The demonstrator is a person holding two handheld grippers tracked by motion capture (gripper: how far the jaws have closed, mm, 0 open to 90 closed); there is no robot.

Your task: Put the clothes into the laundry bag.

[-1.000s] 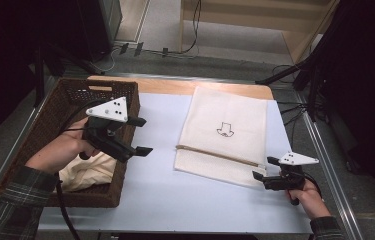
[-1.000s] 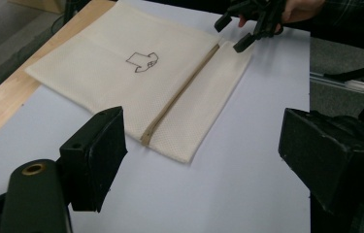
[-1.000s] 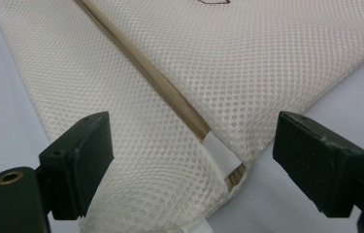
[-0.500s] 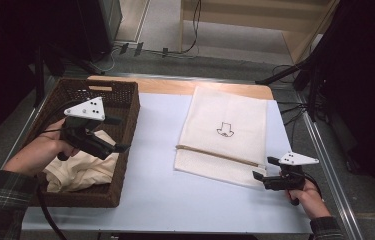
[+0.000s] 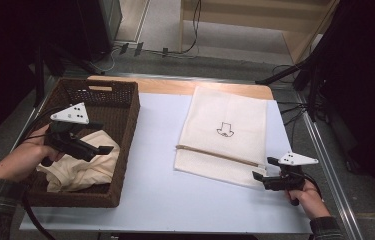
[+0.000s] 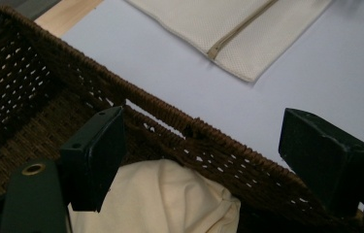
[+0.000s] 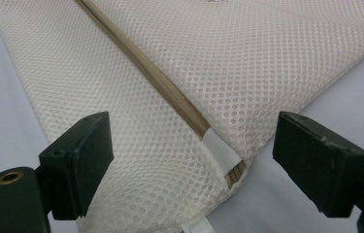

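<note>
— Pale blue sheeting covered the table (image 5: 155, 165), with dark floor and cables beyond it. How did the left gripper (image 5: 106, 149) stand?

— It hung over the brown wicker basket (image 5: 125, 130) at the table's left side, jaws spread with nothing between them. In the left gripper view the crumpled cream cloth (image 6: 160, 204) lay below them inside the basket, against its near wall.

— And the right gripper (image 5: 258, 175)?

— It rested low at the near right corner of the cream mesh laundry bag (image 5: 225, 135), jaws equally wide apart. In the right gripper view the bag's corner (image 7: 208, 160) lay between them, the zipper (image 7: 170, 97) ending there at a small white tab (image 7: 221, 150); neither pad pressed it.

— Where did the bag lie?

— Flat on the sheeting right of the basket, well apart from it, a small dark printed mark (image 5: 224, 129) on its upper face.
</note>
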